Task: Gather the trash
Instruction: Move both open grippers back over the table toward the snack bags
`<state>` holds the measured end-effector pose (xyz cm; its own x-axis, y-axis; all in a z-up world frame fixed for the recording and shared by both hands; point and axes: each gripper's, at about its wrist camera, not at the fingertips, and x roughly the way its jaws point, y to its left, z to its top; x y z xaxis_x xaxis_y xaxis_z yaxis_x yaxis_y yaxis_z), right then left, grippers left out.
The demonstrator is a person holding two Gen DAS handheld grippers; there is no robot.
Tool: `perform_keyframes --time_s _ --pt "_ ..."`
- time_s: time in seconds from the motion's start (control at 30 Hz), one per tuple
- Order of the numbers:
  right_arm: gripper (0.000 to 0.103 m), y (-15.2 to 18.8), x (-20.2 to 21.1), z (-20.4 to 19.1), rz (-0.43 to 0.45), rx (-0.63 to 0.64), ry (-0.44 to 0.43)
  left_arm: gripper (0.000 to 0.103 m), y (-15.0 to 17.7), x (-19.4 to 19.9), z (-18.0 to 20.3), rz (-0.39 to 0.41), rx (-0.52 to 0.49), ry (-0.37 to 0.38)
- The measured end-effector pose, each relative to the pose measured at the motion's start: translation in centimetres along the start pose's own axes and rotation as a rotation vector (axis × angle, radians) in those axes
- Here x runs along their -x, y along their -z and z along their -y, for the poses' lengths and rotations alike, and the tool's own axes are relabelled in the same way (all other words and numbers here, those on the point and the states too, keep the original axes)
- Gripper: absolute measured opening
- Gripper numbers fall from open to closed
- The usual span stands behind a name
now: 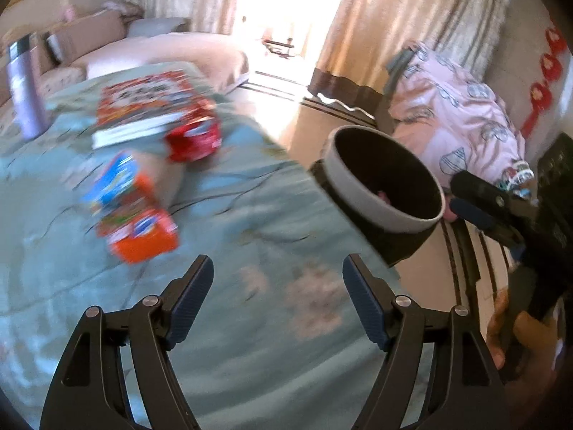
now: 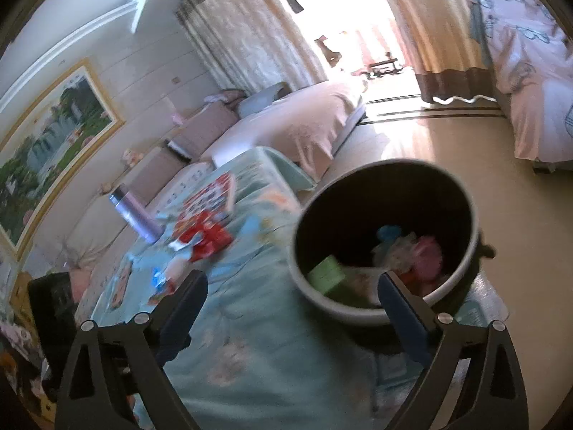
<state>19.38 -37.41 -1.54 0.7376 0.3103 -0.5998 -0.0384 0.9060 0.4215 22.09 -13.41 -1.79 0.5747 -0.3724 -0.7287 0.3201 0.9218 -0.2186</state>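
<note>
Trash lies on the bed (image 1: 250, 236): an orange wrapper (image 1: 139, 233) nearest the left tool (image 1: 277, 304), a blue one (image 1: 111, 179) just beyond it, and a red bag (image 1: 195, 136) farther off, touching a book (image 1: 143, 107). All are blurred. A purple flask (image 1: 25, 96) stands upright at the far left, well apart from the wrappers.

The bin (image 1: 386, 182), black with a grey rim, is off the bed's right edge, tilted with its mouth toward the cameras. In the right wrist view the bin (image 2: 386, 251) already holds a green box (image 2: 326, 274) and pink scraps (image 2: 426, 251).

The left tool is wide open over the bedspread and holds nothing. The right tool (image 2: 292, 308) also gapes; its right finger overlaps the bin's near rim, but I cannot tell whether it touches. Its left finger is over the bed (image 2: 250, 358).

Behind are curtains (image 1: 412, 18), a bright doorway and a sofa (image 2: 286, 125).
</note>
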Motion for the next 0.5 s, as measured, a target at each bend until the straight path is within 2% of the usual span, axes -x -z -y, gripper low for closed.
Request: perform_keyframes --time_s 0.23,0.5 --pt "0.099 3.3 -1.2 -4.3 -0.041 0.05 -0.071 0.077 2.9 2.2 -5.1 0.008 0.097 -0.047" --pt "0.099 6.5 -3.5 -7.6 -0.105 0.095 -0.073 0.077 4.6 3.7 -9.1 0.011 0.185 -0.089"
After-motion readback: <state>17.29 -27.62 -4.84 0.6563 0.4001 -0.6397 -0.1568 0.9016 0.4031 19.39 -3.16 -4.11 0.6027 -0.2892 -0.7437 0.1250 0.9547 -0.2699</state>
